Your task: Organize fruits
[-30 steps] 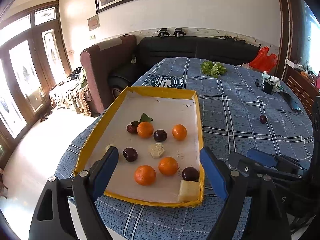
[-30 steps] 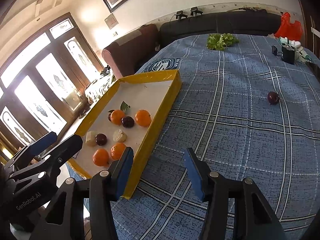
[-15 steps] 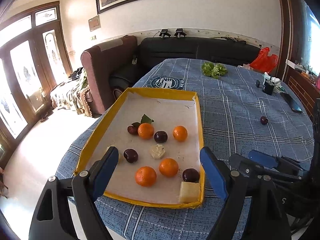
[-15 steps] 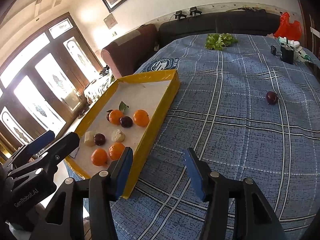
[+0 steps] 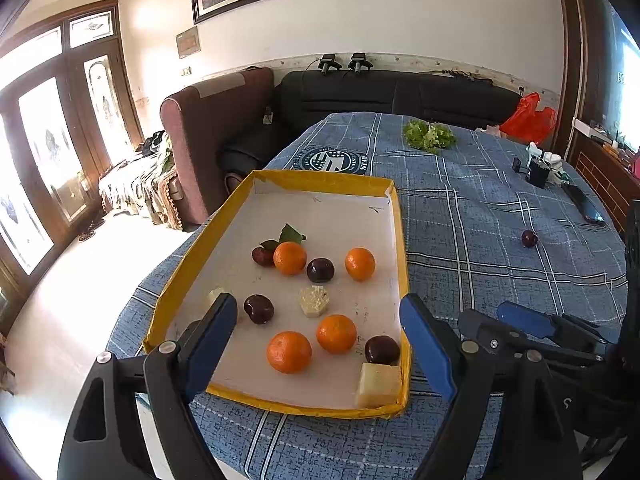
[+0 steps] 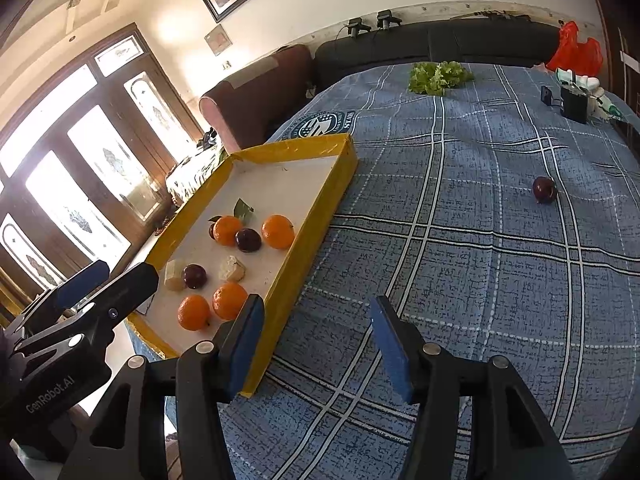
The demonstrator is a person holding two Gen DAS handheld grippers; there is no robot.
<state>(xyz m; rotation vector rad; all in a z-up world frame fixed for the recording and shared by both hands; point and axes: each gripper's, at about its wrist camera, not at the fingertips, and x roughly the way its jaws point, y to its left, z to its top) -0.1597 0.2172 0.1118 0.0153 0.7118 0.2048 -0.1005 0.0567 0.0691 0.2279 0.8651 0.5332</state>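
Note:
A yellow-rimmed tray (image 5: 401,216) (image 6: 320,204) lies on the blue plaid tablecloth and holds several oranges (image 5: 289,351) (image 6: 277,231), several dark plums (image 5: 320,270) (image 6: 248,239) and pale cake-like pieces (image 5: 378,383). One dark plum (image 5: 529,238) (image 6: 544,189) lies alone on the cloth to the right of the tray. My left gripper (image 5: 318,342) is open and empty above the tray's near end. My right gripper (image 6: 316,340) is open and empty above the cloth beside the tray's near right corner.
A bunch of green lettuce (image 5: 429,136) (image 6: 438,75) lies at the table's far side. A black box (image 6: 574,103), a phone (image 5: 586,208) and a red bag (image 5: 528,118) are at the far right. A sofa (image 5: 384,96) stands behind the table.
Both grippers have drifted back slightly, so the tray and the lone plum sit a little lower in view. Nothing was picked up or released.

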